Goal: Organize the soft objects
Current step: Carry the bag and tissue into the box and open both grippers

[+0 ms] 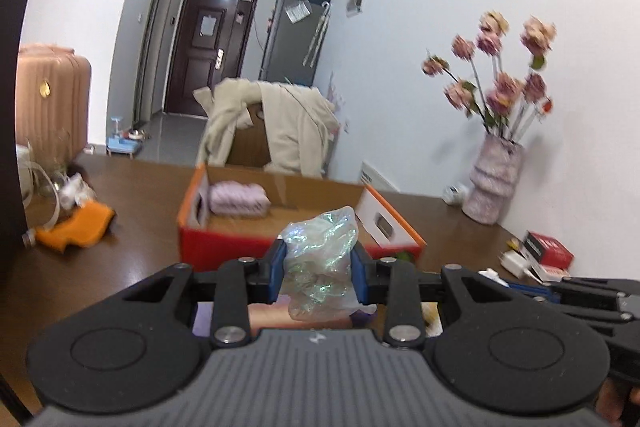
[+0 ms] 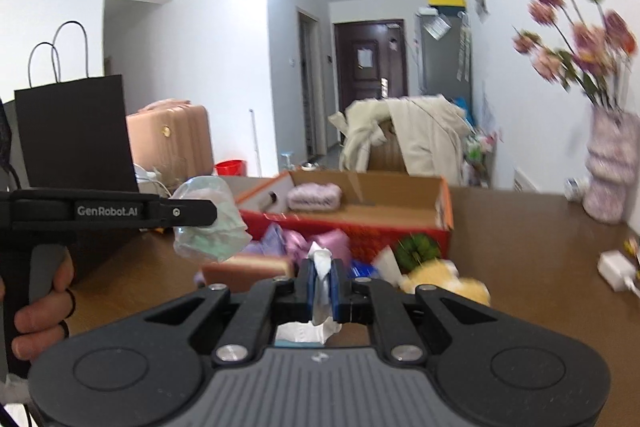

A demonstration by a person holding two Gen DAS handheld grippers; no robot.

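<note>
1. left wrist view: my left gripper (image 1: 319, 273) is pinching a crumpled iridescent film bag (image 1: 320, 259) between its blue pads (image 1: 277, 273); the bag bulges above and below the pinch, so the hold is on its middle, probably to keep the loose ends from dragging

2. same view: the bag hangs clear of the table (image 1: 132, 211), just in front of the open orange cardboard box (image 1: 200, 239); a lilac knitted bundle (image 1: 239, 200) already lies inside, at the far left end. judgement: the box is the collecting place and the bag goes in next

3. right wrist view: my right gripper (image 2: 322, 287) is pressed nearly together on a white tissue (image 2: 320, 267), a thin fold sticking up between the pads, the rest trailing below

4. same view: the left gripper (image 2: 188, 213) shows side-on at left, the bag held aloft beside the box's near left corner; purple and pink soft things (image 2: 304, 243) and a yellow plush (image 2: 444, 281) lie on the table against the box front, not yet sorted
</note>
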